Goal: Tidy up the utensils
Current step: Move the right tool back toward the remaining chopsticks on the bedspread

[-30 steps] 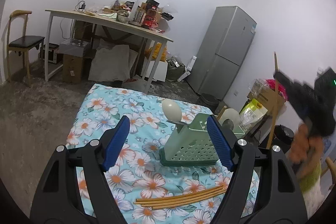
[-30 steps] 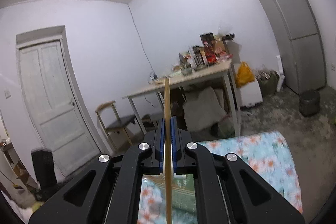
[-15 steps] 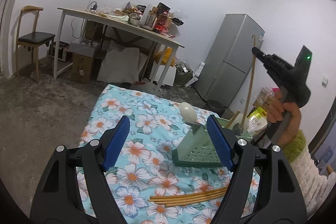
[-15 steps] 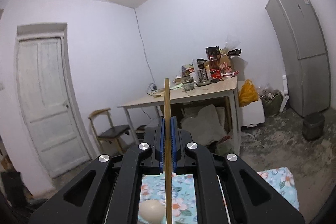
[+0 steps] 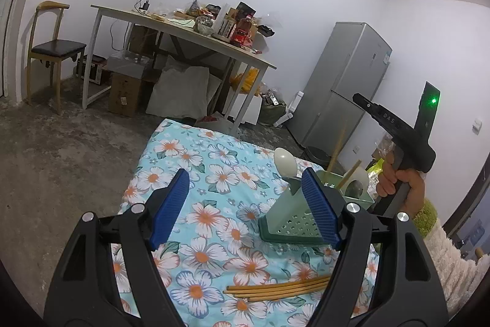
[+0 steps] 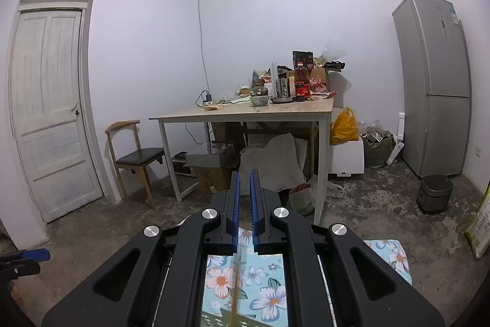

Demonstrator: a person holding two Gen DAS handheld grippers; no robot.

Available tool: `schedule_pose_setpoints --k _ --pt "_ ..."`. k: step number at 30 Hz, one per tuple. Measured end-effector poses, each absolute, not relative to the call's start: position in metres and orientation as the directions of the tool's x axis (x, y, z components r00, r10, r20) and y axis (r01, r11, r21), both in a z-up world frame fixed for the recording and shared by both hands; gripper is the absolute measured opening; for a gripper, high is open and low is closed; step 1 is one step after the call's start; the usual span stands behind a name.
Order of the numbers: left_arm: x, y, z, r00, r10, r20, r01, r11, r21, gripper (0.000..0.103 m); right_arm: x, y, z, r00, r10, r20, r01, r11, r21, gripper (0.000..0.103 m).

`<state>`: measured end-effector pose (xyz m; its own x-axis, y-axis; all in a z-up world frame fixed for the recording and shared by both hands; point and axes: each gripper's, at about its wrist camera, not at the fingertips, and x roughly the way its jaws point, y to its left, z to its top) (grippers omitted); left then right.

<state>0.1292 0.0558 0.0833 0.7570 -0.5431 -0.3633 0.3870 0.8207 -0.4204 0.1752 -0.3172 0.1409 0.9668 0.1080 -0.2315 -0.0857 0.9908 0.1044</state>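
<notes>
several chopsticks lie loose on the floral cloth, so most of the sorting looks undone. the green holder already has a spoon and a stick or two upright in it. the left gripper hovers wide open and empty; the right gripper is nearly closed on a chopstick hanging below it, over the holder.
</notes>
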Motion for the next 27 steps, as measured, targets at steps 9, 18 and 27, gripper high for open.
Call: schedule_pose_setpoints --k 9,18,27 --pt "0.128 0.052 0.084 0.751 -0.55 -0.365 0.395 0.818 -0.419 0.072 0.136 -0.322 0.153 0.969 0.13 -0.211 -0.102 0.985 0.14 0.018" --pt "0.127 0.041 0.079 0.731 -0.559 -0.393 0.408 0.818 -0.406 0.072 0.05 -0.321 0.144 0.958 0.172 -0.23 -0.128 0.973 0.194 0.043" --pt "0.129 0.025 0.062 0.681 -0.565 -0.465 0.418 0.822 -0.387 0.072 0.001 -0.295 0.058 0.873 0.163 -0.461 -0.073 0.976 0.207 0.056"
